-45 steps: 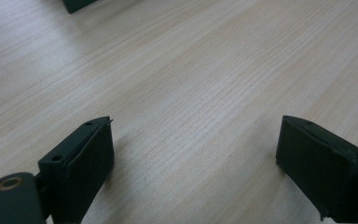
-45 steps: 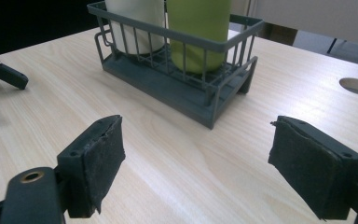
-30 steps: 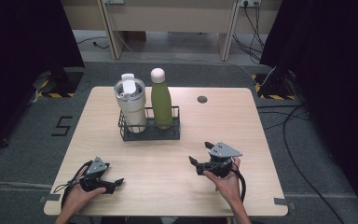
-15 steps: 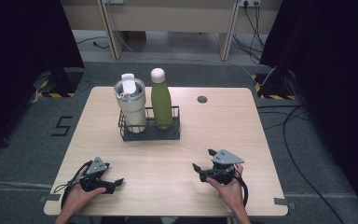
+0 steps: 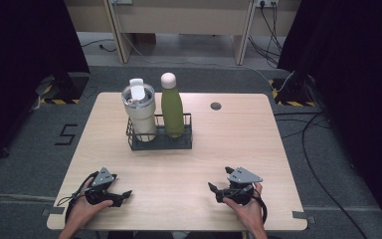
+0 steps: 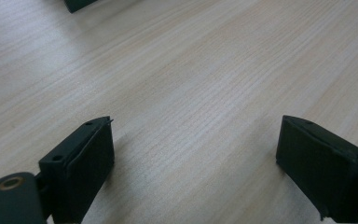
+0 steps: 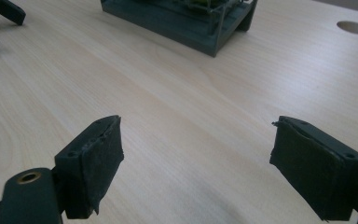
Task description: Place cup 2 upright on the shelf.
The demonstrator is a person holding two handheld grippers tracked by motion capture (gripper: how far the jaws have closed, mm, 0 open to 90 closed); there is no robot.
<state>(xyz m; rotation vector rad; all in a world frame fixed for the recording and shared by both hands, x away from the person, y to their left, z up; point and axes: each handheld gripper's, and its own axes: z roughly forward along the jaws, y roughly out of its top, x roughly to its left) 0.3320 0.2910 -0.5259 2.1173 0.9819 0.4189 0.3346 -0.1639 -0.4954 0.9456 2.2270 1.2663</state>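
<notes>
A dark wire rack [image 5: 159, 142] stands at the table's middle back and holds a cream tumbler [image 5: 140, 113] with a lid and a green bottle [image 5: 172, 107] with a pale cap. My left gripper [image 5: 124, 196] rests on the table near the front left, open, with bare wood between its jaws [image 6: 196, 154]. My right gripper [image 5: 215, 191] sits near the front right, open too, nothing between its pads [image 7: 196, 158]. The rack's base [image 7: 186, 23] shows ahead in the right gripper view.
The wooden table [image 5: 229, 144] has a round cable hole [image 5: 216, 105] at the back right. Cables trail over the grey floor to the right. Dark curtains flank both sides.
My right gripper has drawn back toward the front edge and a little to the right. The left gripper has hardly moved.
</notes>
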